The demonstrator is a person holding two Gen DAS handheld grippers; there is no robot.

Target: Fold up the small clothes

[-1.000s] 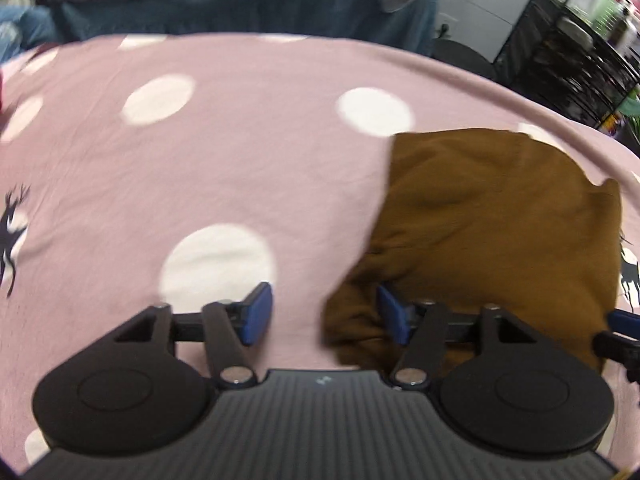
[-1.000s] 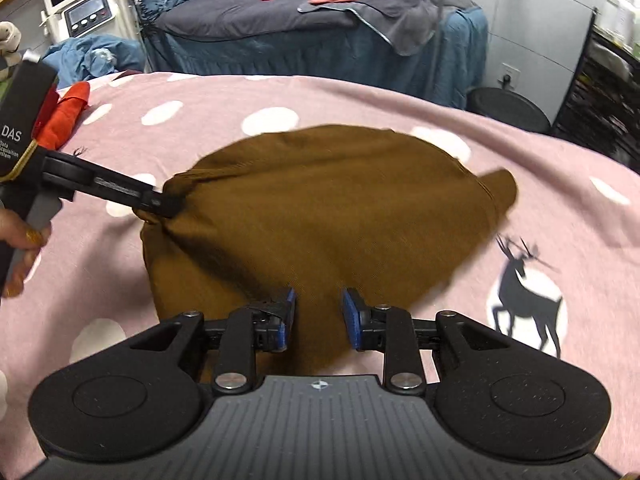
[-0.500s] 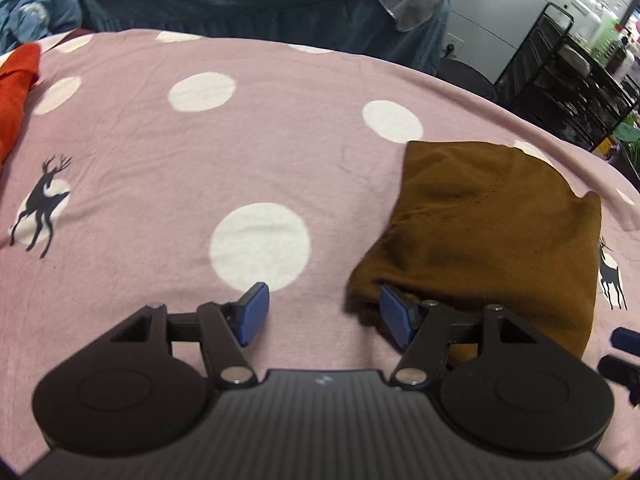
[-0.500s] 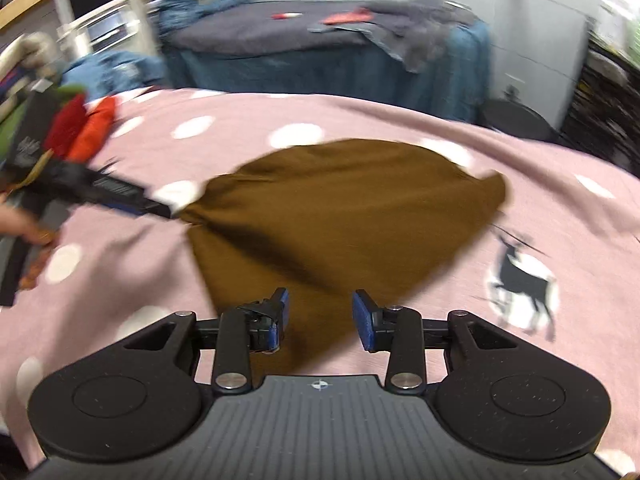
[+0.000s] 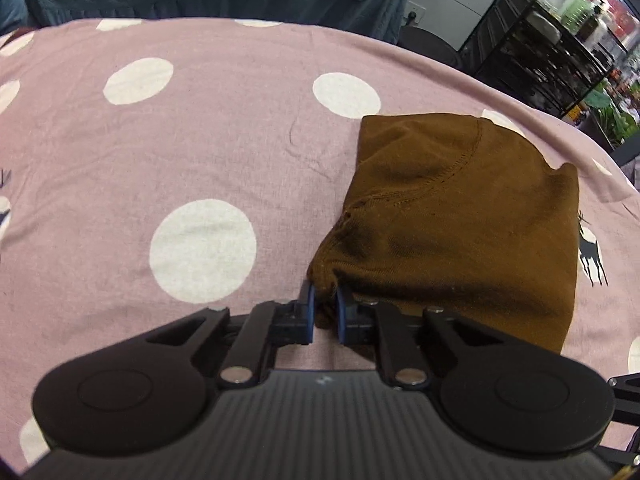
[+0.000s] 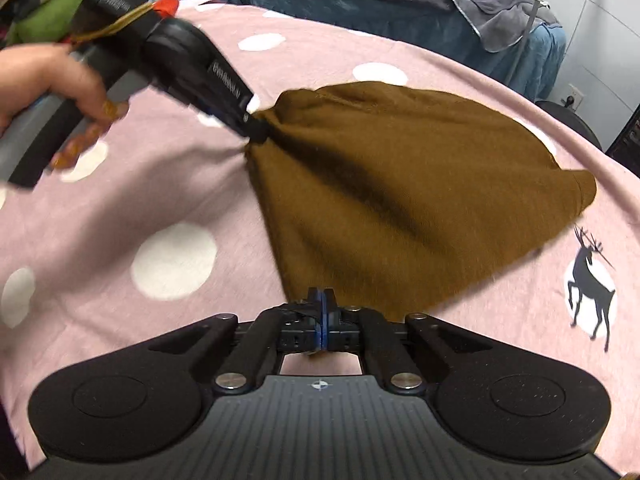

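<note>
Now both grippers have hold of the brown garment (image 6: 400,184), a small knit piece lying on the pink polka-dot bedspread (image 5: 200,128) with its printed deer (image 6: 592,284). The left gripper (image 5: 324,304) is closing, and a bunched corner of the brown cloth sits between its blue pads (image 5: 307,300); the fabric puckers around that corner, so the pads appear to be pressing on it already. Seen from the right wrist, the same gripper (image 6: 256,128) comes in from the upper left, carried by the person's hand (image 6: 60,80), and the cloth gathers to a tight point at its tip. The right gripper (image 6: 322,300) has its jaws drawn fully together on the garment's near edge, with the brown hem running right into the pinch, so I judge a thin layer is caught there.

Holding two neighbouring corners along one side makes sense: with that edge fixed at both ends, the piece fans out from the grips and its far side stays lying on the bedspread. From here the edge could be lifted and carried over toward the far side to make a fold. The main risk, I think, is the right grip, since so little cloth shows between the pads that it could slip free once the edge is raised.
</note>
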